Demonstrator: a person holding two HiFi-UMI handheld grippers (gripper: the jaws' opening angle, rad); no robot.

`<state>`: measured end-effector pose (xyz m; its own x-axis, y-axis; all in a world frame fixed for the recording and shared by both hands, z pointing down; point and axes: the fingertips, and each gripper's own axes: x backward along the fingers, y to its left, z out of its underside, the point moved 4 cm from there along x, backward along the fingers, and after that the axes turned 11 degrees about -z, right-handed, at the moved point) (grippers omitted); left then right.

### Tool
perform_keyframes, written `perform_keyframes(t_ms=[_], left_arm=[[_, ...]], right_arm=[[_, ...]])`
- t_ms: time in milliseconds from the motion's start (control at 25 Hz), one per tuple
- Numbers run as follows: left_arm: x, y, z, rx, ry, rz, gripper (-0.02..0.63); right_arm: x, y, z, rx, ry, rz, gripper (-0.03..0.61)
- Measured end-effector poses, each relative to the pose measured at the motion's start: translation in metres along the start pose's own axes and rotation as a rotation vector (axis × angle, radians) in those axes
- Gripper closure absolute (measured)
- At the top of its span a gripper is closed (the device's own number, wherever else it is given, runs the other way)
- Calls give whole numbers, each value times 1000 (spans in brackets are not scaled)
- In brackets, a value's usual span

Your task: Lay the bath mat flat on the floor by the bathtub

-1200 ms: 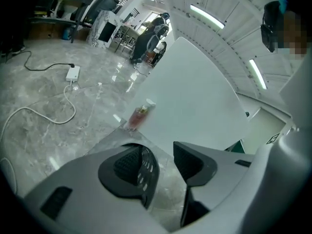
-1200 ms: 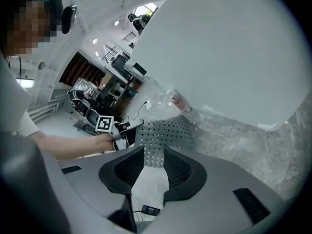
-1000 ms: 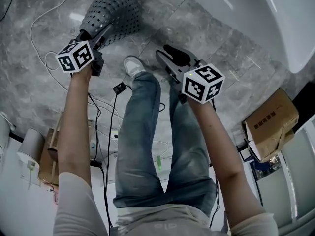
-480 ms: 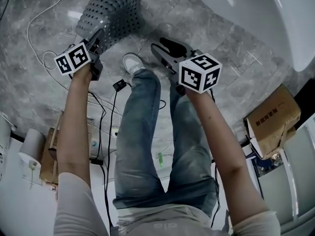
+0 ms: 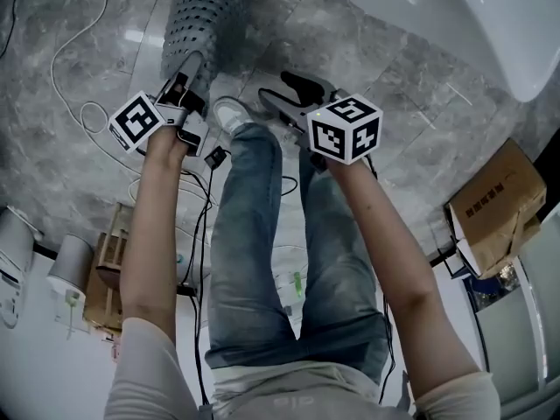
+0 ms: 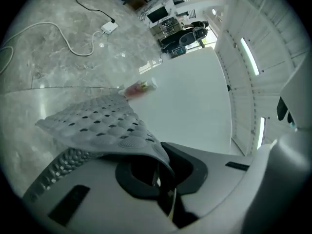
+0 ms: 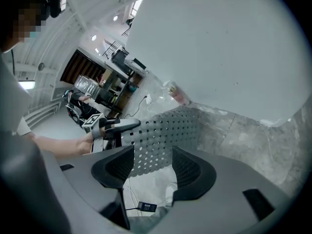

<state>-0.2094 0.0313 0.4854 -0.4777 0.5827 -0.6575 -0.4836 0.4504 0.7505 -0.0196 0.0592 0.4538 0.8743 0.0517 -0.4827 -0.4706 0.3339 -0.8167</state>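
Now gripping the bath mat (image 5: 199, 11) by 1 near edge with the left gripper (image 6: 163, 172), jaws pressed together on the rubber with no gap showing between them. Hanging from that pinch in a loose fold, lifted at the near end and not yet spread; hard to tell whether the far end touches the floor (image 5: 367, 59). Running with its long axis away from the person, toward the top of the head view, roughly alongside the bathtub (image 5: 437, 7), which sits off to the right.

Holding nothing with the right gripper (image 7: 150, 167): 2 jaws about halfway apart, just been opening, only air and floor between the pads. Facing the mat's perforated sheet straight ahead and slightly to the left, near it but apart from it, so probably the better placed of the 2 to catch the free edge opposite the left pinch.

Judging from that, calls for a reach forward with the right, a close on that free edge, then a pull apart of both hands to stretch the mat before lowering it beside the bathtub. Worth minding the shoe (image 5: 234, 112) and the cables (image 5: 74, 42) near the mat's held end.

As for containers: nothing visible of the bathtub's inside from here; at the lower right, 1 open cardboard box (image 5: 497, 206), contents too dim to name. Lying at the bathtub's foot beyond the mat, 1 small pinkish bottle (image 6: 140, 87).
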Motion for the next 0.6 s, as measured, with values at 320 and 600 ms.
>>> perform_keyframes(t_ms=[320,600], left_arm=[[-24,-79,52,72,-48,68,586],[-42,-132,91,148,-51,112,586]], right_arm=[[48,-9,36,-39,-9,-33,261],[61,-11,64,-53,-37,-59,221]])
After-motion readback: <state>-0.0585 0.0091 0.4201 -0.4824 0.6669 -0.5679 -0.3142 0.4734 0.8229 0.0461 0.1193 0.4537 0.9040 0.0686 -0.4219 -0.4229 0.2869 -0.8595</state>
